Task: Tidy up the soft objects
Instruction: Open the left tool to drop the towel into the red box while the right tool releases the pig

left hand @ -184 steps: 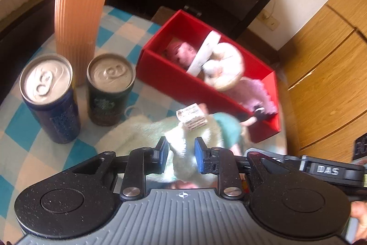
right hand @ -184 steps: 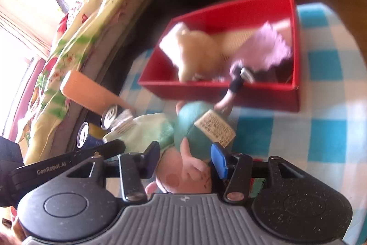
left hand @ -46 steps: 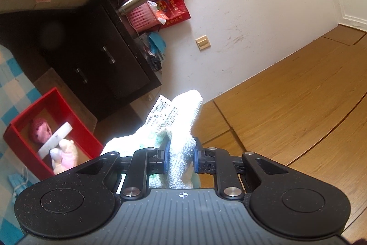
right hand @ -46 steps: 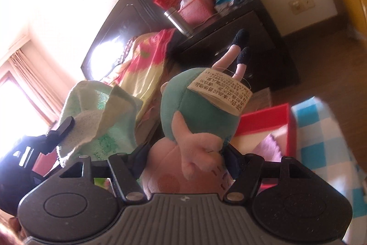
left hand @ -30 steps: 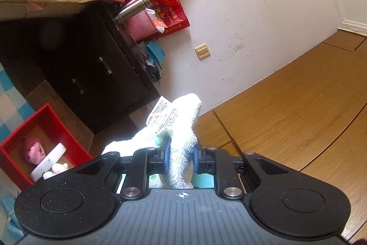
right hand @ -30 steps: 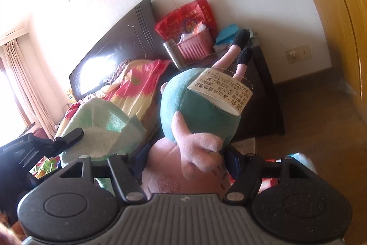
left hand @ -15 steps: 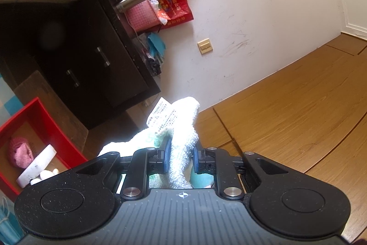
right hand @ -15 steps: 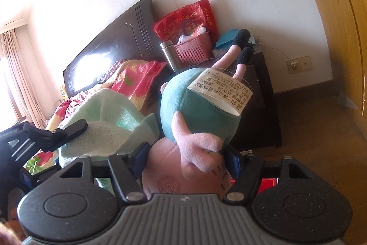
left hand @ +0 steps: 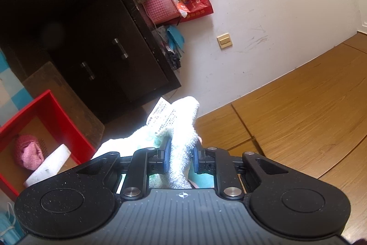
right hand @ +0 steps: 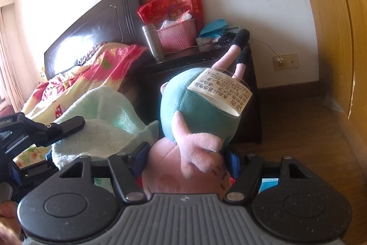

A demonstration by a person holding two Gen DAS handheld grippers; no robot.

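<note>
With our left gripper (left hand: 180, 159) clamped on the towel (left hand: 181, 130) and the right gripper (right hand: 187, 159) squeezing the plush pig (right hand: 197, 116), we lower both together toward the red box (left hand: 55, 121) at eight o'clock, probably their destination.

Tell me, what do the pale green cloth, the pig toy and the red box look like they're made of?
The pale green cloth, pinched in the left gripper, looks like terry: looped, nubbly, matte. The pig toy, held in the right gripper, seems short-pile plush: fuzzy and soft-edged, with a paper tag. The red box is probably cardboard: thin stiff walls, brown inside.
</note>
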